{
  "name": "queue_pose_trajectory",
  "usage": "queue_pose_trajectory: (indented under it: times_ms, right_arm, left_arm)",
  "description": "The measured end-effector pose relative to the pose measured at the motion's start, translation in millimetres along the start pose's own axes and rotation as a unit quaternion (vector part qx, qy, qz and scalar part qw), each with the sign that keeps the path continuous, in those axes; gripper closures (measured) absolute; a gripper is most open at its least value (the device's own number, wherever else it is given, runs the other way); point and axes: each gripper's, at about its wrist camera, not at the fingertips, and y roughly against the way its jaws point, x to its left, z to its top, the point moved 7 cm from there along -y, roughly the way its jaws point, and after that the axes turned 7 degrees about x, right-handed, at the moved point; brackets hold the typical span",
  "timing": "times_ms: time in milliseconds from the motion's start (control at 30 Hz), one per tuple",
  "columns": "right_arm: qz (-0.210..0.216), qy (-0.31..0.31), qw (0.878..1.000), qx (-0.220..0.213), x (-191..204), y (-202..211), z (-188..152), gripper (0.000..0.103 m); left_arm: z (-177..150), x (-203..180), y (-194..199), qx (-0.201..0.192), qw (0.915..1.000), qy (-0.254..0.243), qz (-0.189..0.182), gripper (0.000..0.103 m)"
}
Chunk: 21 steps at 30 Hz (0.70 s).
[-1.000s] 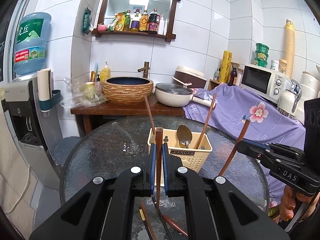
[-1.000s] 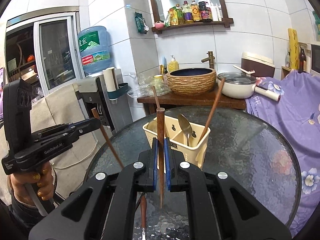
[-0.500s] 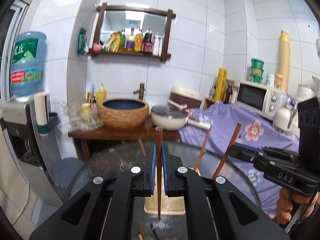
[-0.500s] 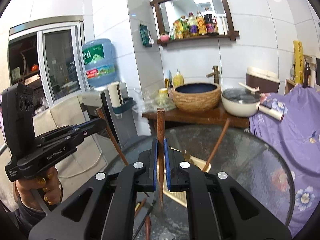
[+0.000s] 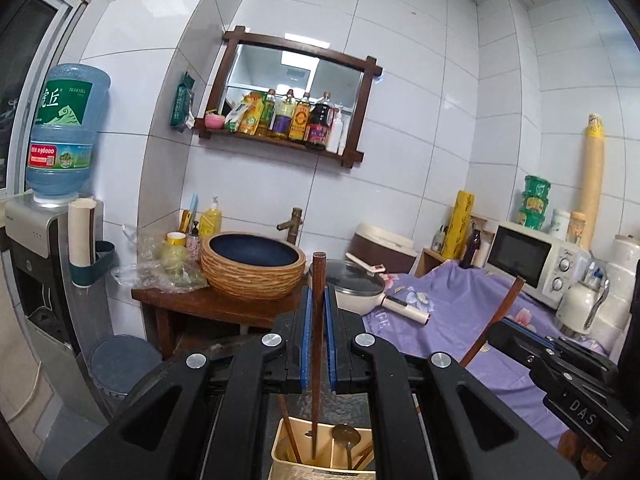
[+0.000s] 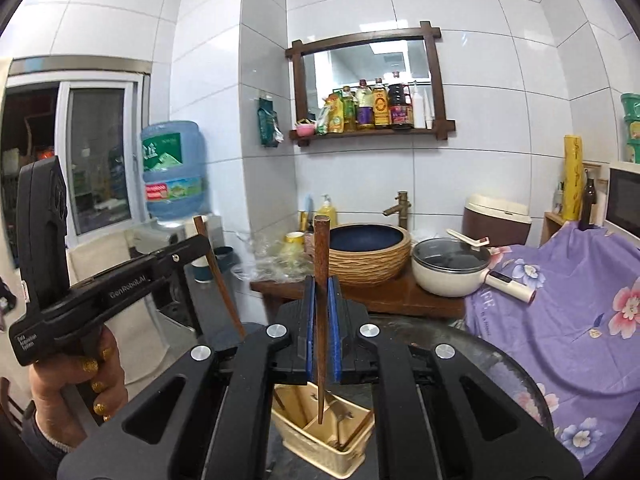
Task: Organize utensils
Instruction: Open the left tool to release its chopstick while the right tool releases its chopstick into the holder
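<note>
left gripper (image 5: 316, 336) clamps chopstick (image 5: 318, 356) | right gripper (image 6: 319, 328) clamps second chopstick (image 6: 321, 320) | both tips above caddy (image 6: 320, 444) rim

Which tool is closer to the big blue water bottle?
Left. The left tool, gripping a chopstick, is on the water bottle's side. The right tool, gripping another chopstick, is farther away, toward the purple cloth.

Black tool (image 6: 319, 328), blue pads (image 6: 309, 330), silver screws.
</note>
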Motion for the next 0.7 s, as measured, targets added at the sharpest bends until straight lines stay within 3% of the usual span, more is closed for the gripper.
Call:
queue_pose_trajectory:
  times_ms: [300, 700]
  right_arm:
    - [-0.002, -0.02, 0.999, 0.048, -10, -45, -56, 0.096]
    - [-0.004, -0.032, 0.996, 0.086, -15, -72, -99, 0.096]
  left_arm:
    - [-55, 6, -40, 0.049, 0.9988, -0.004, 0.01, 0.097]
    - [-105, 16, -65, 0.109, 0.994, -0.012, 0.011, 0.097]
